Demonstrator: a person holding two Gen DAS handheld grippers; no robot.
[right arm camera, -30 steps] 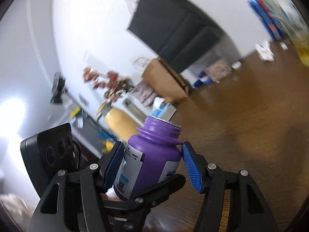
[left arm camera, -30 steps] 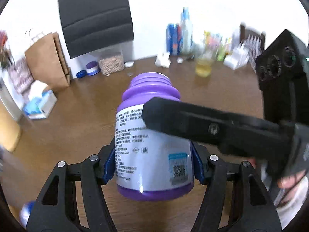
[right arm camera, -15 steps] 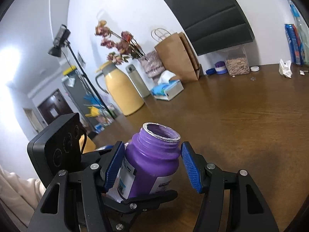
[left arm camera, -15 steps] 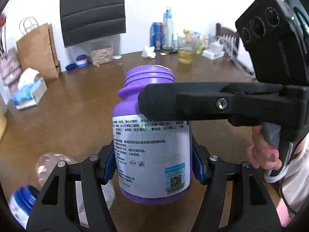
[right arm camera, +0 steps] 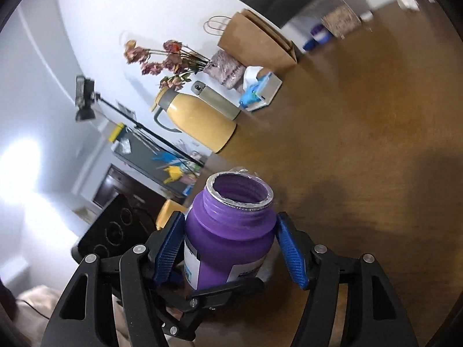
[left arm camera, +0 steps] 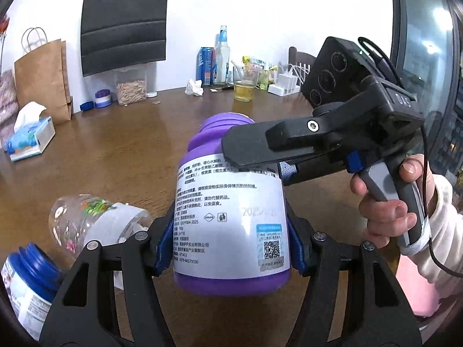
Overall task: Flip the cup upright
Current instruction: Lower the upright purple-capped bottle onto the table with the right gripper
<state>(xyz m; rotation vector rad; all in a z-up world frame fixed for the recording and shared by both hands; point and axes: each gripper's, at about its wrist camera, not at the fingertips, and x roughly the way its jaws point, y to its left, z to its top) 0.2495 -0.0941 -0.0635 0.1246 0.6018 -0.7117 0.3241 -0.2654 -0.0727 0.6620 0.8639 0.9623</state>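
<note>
A purple jar with a white label [left arm camera: 231,219] is held upright above the wooden table [left arm camera: 121,156], its open mouth up. My left gripper [left arm camera: 230,248] is shut on its lower body, blue pads on both sides. My right gripper [right arm camera: 230,248] stands around the jar's [right arm camera: 228,231] shoulder; its left pad is at the jar, its right pad [right arm camera: 289,257] stands a little apart. In the left wrist view the right gripper's finger [left arm camera: 275,144] crosses the jar's neck from the right, held by a hand [left arm camera: 387,202].
A clear plastic bottle [left arm camera: 95,222] lies on its side at lower left, next to a blue-necked jar [left arm camera: 26,283]. A tissue box [left arm camera: 31,138], paper bag [left arm camera: 43,78], glass of yellow liquid [left arm camera: 244,88] and bottles stand at the table's back. A yellow kettle [right arm camera: 196,121] stands left.
The right gripper's jaws have widened a little around the jar's neck and its view has tilted. The left gripper has kept its hold on the jar.
</note>
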